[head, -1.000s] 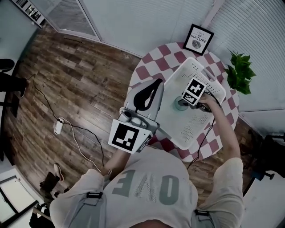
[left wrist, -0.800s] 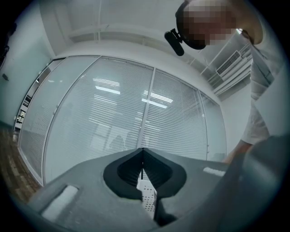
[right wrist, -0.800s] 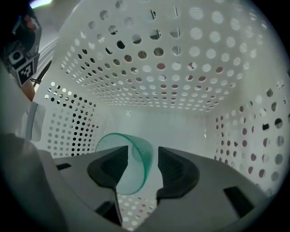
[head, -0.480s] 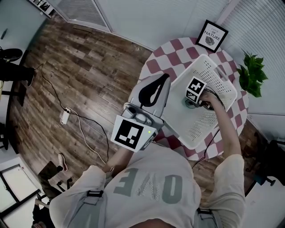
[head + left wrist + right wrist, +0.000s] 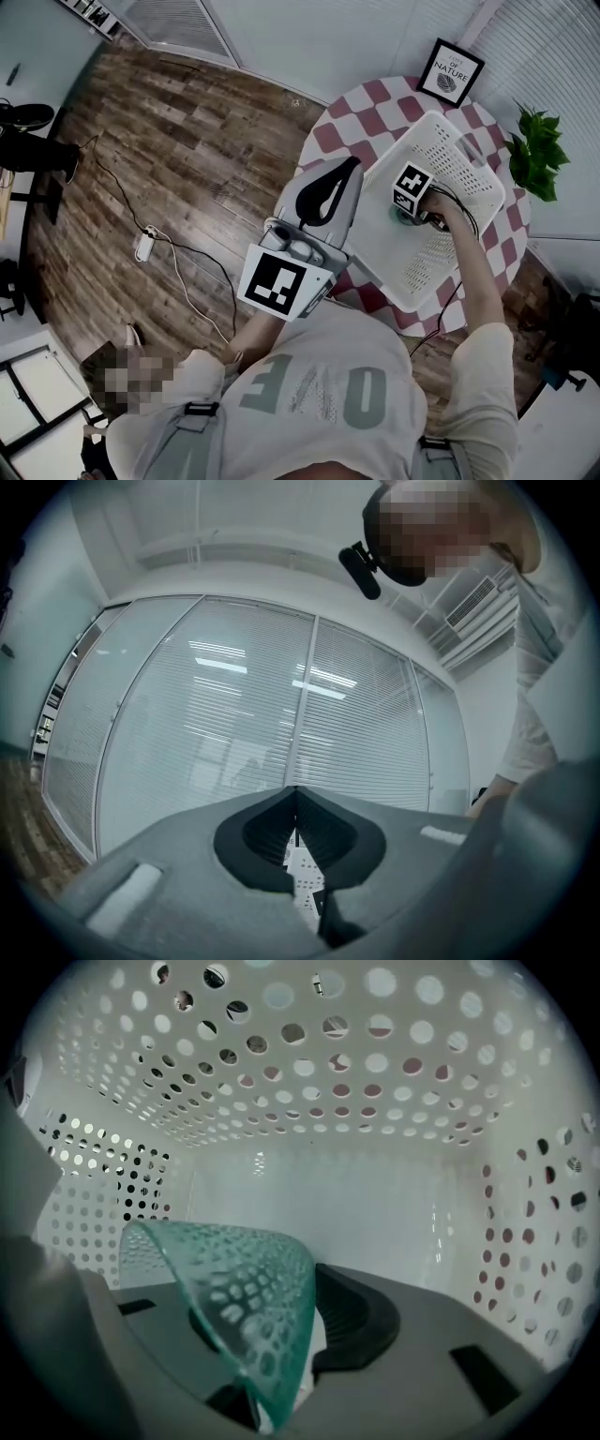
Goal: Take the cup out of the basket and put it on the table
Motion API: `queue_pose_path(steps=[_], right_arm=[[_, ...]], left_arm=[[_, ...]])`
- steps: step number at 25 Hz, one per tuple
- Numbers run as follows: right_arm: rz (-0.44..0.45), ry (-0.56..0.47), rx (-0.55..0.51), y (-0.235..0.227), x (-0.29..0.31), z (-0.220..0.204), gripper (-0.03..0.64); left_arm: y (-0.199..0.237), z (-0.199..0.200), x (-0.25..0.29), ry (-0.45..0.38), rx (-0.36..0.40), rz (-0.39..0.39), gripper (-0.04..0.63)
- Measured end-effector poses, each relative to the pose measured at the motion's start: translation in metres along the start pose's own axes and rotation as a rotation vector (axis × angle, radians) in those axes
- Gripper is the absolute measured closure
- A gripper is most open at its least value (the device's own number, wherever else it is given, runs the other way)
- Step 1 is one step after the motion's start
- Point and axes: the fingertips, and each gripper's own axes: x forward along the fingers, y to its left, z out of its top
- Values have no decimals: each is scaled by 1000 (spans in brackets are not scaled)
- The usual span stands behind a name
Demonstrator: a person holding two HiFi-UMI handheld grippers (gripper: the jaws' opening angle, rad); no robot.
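Observation:
A clear green glass cup [image 5: 244, 1288] with a dimpled pattern stands inside the white perforated basket [image 5: 328, 1082]. My right gripper [image 5: 281, 1335] reaches down into the basket, and the cup's wall runs between its jaws. The jaws are closing, with a gap still showing beside the glass. From the head view, the right gripper [image 5: 410, 208] sits over the cup [image 5: 403, 218], its marker cube hiding most of it, in the basket [image 5: 459, 155]. My left gripper [image 5: 349, 173] is held at the table's left edge, shut and empty. In its own view, the left gripper [image 5: 296, 832] points up at window blinds.
The basket rests on a round red-and-white checkered table [image 5: 375, 98]. A framed picture [image 5: 450, 72] stands at the table's far side and a green plant [image 5: 536, 155] at its right. A power strip [image 5: 143, 246] and cable lie on the wooden floor to the left.
The right gripper has stayed low in the basket over the cup. The left gripper has barely moved. The head view itself has shifted a little.

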Motion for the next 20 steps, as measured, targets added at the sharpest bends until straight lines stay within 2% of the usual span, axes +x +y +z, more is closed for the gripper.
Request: queue_pose_path(steps=[11,18,20], right_arm=[[8,-21,89,-1,0,0,488],[-3,-32,101,-2,-2,-3,494],[-25,-53,135,-5,-5,-3,495]], left_arm=[[-4,3,-6,-6,7,-2,589],[-1,6,-12,-11,13,14,589],[1,8,-14,-17,14,18,590]])
